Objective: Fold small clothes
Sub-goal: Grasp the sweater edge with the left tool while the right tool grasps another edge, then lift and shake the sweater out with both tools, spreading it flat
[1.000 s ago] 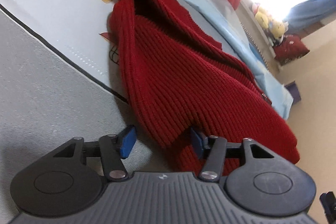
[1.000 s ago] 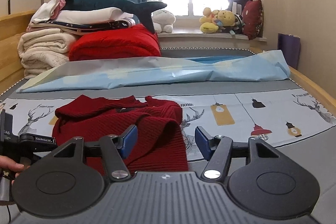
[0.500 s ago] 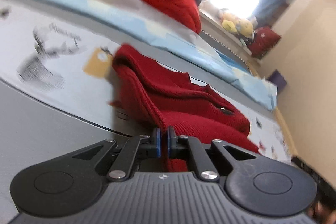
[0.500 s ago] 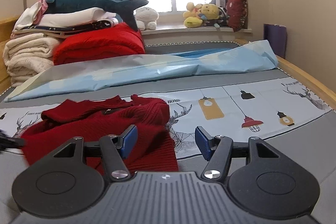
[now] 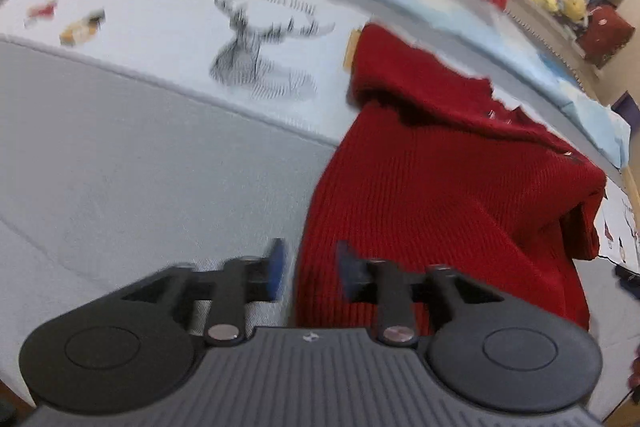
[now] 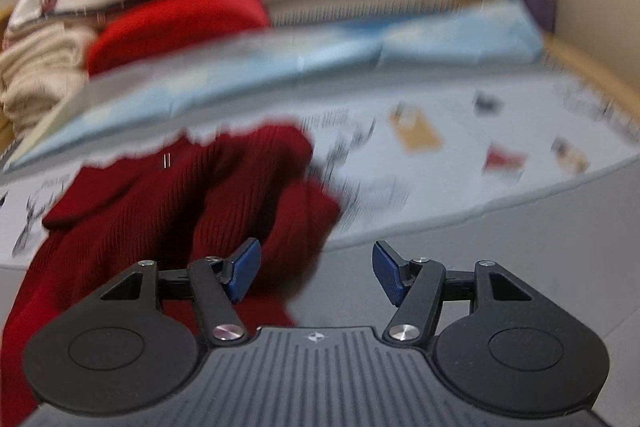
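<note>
A red knitted sweater (image 5: pixel 440 187) lies crumpled on the bed, partly folded over itself. My left gripper (image 5: pixel 310 265) hovers at the sweater's near left edge. Its jaws are opening; the knit edge lies between the blue pads, and they do not press on it. In the right wrist view the same sweater (image 6: pixel 180 195) fills the left half. My right gripper (image 6: pixel 316 271) stands open just above the sweater's right fold, with its left pad (image 6: pixel 244 273) over the knit and grey bedding under the gap. Both views are blurred by motion.
The bed has a grey cover (image 5: pixel 120 167) and a white sheet printed with deer and lamps (image 6: pixel 460 155). Behind lie a light blue sheet (image 6: pixel 320 59), a red blanket (image 6: pixel 180 23) and stacked folded bedding (image 6: pixel 36 67). The wooden bed rim (image 6: pixel 592 67) runs along the right.
The left gripper shut on the sweater's edge, pulled it along while rising, then opened again. The right gripper dropped closer to the sweater, its jaws still apart.
</note>
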Available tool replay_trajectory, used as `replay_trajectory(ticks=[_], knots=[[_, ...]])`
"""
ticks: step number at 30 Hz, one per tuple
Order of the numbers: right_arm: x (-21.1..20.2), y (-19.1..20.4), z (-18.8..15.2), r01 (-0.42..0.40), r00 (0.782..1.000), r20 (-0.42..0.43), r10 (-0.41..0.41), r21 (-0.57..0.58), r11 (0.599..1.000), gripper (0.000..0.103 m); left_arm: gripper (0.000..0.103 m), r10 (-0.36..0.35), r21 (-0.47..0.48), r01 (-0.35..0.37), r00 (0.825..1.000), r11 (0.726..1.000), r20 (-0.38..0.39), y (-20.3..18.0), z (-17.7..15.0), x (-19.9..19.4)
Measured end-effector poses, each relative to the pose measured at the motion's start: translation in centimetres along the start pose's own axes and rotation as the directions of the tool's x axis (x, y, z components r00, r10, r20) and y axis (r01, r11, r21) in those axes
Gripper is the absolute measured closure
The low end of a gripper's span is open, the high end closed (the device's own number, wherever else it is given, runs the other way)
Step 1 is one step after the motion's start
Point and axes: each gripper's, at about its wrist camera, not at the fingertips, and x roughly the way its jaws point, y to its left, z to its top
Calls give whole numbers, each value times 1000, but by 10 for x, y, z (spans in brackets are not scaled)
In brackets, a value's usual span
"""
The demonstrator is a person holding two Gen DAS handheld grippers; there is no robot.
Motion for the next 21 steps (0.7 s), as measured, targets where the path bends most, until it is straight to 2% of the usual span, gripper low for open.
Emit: replay_trajectory(ticks=[1, 2, 6, 8, 9, 10, 11, 12, 13, 15, 17, 21], knots=[[9, 2, -2, -8, 999, -39, 8, 5, 1000, 39, 47, -11, -12, 10, 999, 1000, -42, 0, 0, 8], [18, 4, -4, -10, 997, -81, 11, 8, 1000, 39, 46, -20, -14, 19, 996, 1000, -87, 0, -2, 18], [53, 17, -18, 10, 974, -225, -13, -15, 1000, 40, 46, 25, 43, -18, 986, 999, -166, -6, -12, 39], [64, 26, -24, 26, 967, -252, -38, -53, 998, 41, 47, 53, 72, -40, 981, 997, -188, -7, -18, 43], [67, 30, -26, 23, 969, -245, -40, -72, 997, 43, 47, 58, 83, -43, 981, 996, -187, -9, -20, 45], [67, 33, -27, 13, 972, -232, -33, -87, 996, 51, 49, 64, 96, -47, 981, 994, -184, -11, -22, 43], [67, 38, -28, -1, 976, -217, -23, -108, 994, 55, 58, 61, 109, -42, 982, 993, -178, -9, -23, 41], [66, 41, -29, -4, 979, -202, -22, -131, 991, 64, 67, 53, 115, -32, 983, 993, -179, -11, -24, 40], [63, 44, -30, -10, 982, -188, -20, -158, 987, 76, 85, 34, 117, -13, 982, 993, -183, -13, -25, 40], [57, 44, -30, -29, 985, -171, 0, -163, 986, 86, 88, 39, 141, -15, 985, 990, -171, -18, -28, 35], [46, 34, -26, -61, 988, -151, 41, -130, 990, 89, 91, 55, 186, -27, 988, 982, -147, -27, -34, 24], [-10, 13, -11, -82, 997, 1, 82, -80, 993, 92, 96, -31, 196, 52, 993, 979, -111, -40, -38, 4]])
